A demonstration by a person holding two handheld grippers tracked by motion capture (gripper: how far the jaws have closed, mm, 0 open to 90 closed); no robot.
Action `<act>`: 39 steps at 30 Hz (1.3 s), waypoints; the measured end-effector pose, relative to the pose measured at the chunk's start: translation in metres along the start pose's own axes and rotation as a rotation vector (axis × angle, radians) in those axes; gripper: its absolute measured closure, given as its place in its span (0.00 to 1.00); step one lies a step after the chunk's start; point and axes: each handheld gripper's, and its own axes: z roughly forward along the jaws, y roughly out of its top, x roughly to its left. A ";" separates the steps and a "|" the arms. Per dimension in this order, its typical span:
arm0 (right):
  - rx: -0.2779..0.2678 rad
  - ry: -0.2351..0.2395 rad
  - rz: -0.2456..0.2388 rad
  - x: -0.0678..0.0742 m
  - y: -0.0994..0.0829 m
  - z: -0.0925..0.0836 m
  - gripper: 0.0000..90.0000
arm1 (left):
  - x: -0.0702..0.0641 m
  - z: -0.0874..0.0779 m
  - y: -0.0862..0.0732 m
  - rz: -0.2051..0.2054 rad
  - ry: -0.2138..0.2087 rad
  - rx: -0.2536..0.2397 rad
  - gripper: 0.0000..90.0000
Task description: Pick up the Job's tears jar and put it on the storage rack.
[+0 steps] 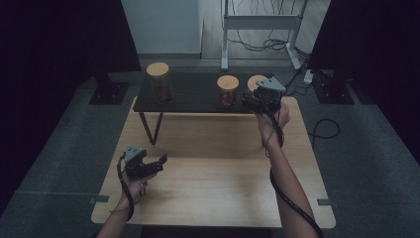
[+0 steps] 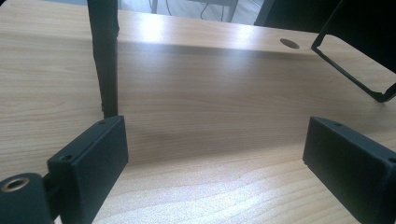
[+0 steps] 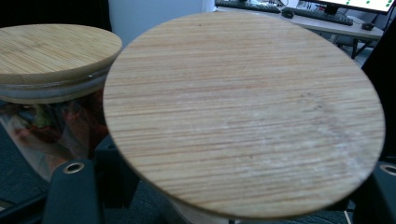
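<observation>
At the right end of the low black shelf (image 1: 198, 96), upper centre of the high view, the right gripper (image 1: 253, 100) clamps a round glass jar with a bamboo lid (image 3: 243, 112), seemingly to lift it. The left gripper (image 1: 157, 162), jaws wide apart, idles over the pale wooden table (image 1: 213, 163).

Looked like a lab or recording room: dark curtains (image 1: 59, 34) hung on both sides, a wooden bench (image 1: 213, 168) stood on grey carpet (image 1: 366, 158), loose cables (image 1: 262, 44) ran under a white metal frame (image 1: 260, 22), and a desk with monitor (image 3: 359, 4) and keyboard (image 3: 247, 5) stood behind.
</observation>
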 end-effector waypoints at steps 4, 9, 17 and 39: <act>0.000 0.000 0.004 -0.001 -0.002 0.002 0.28 | 0.000 0.000 0.000 -0.001 0.001 0.001 0.07; 0.000 0.001 0.003 -0.001 -0.003 0.004 0.28 | 0.000 0.000 0.000 -0.002 0.002 0.002 0.07; -0.002 0.003 0.005 -0.002 -0.005 0.008 0.28 | 0.001 0.001 0.000 -0.002 0.004 0.004 0.07; -0.007 0.001 0.023 -0.003 -0.010 0.020 0.27 | 0.003 0.001 0.000 -0.007 0.007 0.005 0.07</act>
